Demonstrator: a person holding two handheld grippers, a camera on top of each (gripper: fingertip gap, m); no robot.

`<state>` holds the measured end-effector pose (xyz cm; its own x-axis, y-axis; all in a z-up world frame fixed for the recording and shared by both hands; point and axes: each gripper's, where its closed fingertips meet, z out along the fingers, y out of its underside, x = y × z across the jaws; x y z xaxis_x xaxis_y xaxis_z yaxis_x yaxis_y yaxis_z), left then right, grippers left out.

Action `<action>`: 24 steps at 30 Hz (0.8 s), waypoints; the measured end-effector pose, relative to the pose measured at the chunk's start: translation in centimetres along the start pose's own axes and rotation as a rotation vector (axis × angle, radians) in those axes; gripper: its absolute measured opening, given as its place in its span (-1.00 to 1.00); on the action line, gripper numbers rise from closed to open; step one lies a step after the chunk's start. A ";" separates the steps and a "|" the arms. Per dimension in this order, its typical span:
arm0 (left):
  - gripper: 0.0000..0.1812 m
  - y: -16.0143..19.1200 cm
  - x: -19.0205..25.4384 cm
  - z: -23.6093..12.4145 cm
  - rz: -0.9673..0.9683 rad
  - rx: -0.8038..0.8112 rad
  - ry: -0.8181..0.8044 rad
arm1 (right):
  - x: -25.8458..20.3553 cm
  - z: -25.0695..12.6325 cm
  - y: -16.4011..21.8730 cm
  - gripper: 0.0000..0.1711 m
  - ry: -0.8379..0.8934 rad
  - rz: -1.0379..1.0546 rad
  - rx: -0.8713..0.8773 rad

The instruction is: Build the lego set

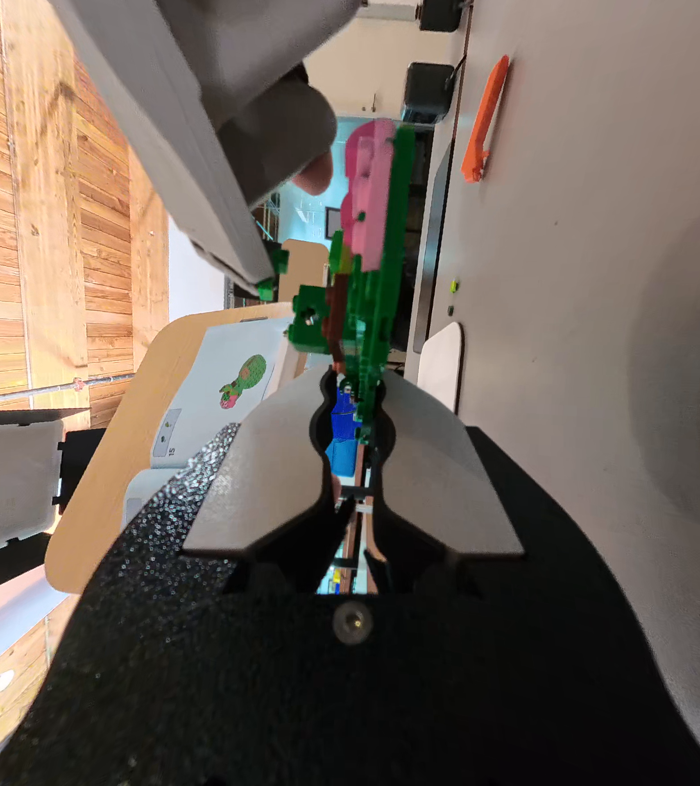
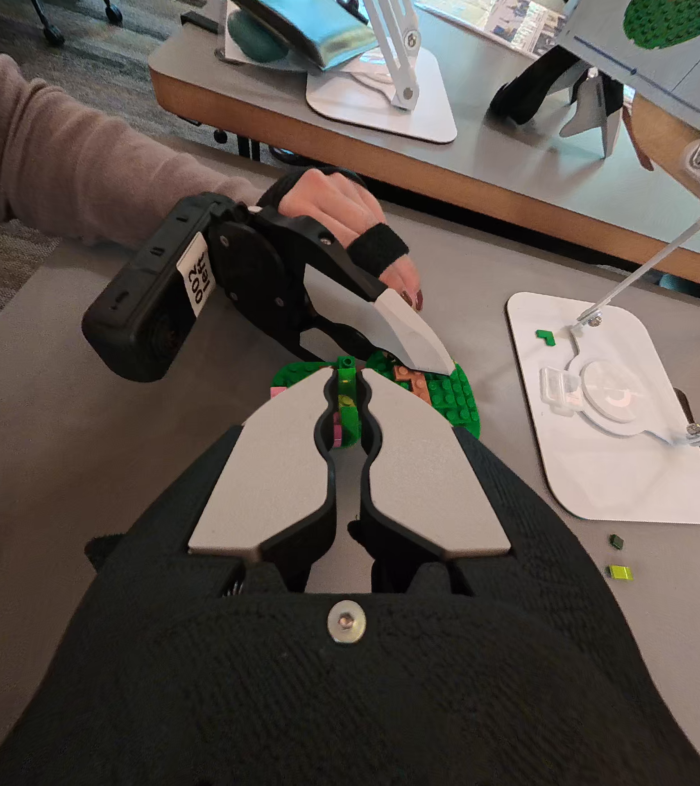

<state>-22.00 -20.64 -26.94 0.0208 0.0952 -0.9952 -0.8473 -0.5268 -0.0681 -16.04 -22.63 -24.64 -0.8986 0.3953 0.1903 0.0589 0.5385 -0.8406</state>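
A: Item one, position of the build?

B: Green studded Lego base plate with pink, brown and lime bricks [image 2: 450, 400], lying flat on the grey bench [image 2: 63, 425]. The left claw [image 1: 361, 408] is clamped on its edge from the side. The plate's long axis runs straight away from that claw.

A: Item two, the other claw?

B: Right claw [image 2: 346, 378], tips nearly together on a small green brick [image 2: 346, 363], held just above the plate's near edge. The seat lies directly below and slightly ahead, so this is the nearer claw for the press-down, I judge.

A: Surface and surroundings?

B: Bench matte, flat. White stand base plate [image 2: 612, 408] to the right, carrying a green angled piece [image 2: 546, 336]. Two loose small tiles, dark green and lime [image 2: 620, 572], near the bench edge. Open instruction booklet [image 1: 229, 383] beyond. A second table behind.
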 end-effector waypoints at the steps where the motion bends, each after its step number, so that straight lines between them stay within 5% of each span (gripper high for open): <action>1: -0.84 -0.1 0.0 0.0 0.000 0.006 0.001 | -0.1 0.0 0.1 -0.93 -0.008 0.000 -0.004; 24: -0.84 -0.6 0.1 0.0 -0.006 0.015 0.003 | -0.3 0.4 0.4 -0.93 -0.013 0.029 -0.041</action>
<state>-21.46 -20.30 -27.03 0.0272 0.0959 -0.9950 -0.8550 -0.5135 -0.0729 -15.92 -22.83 -25.30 -0.9017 0.4017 0.1599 0.1020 0.5571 -0.8241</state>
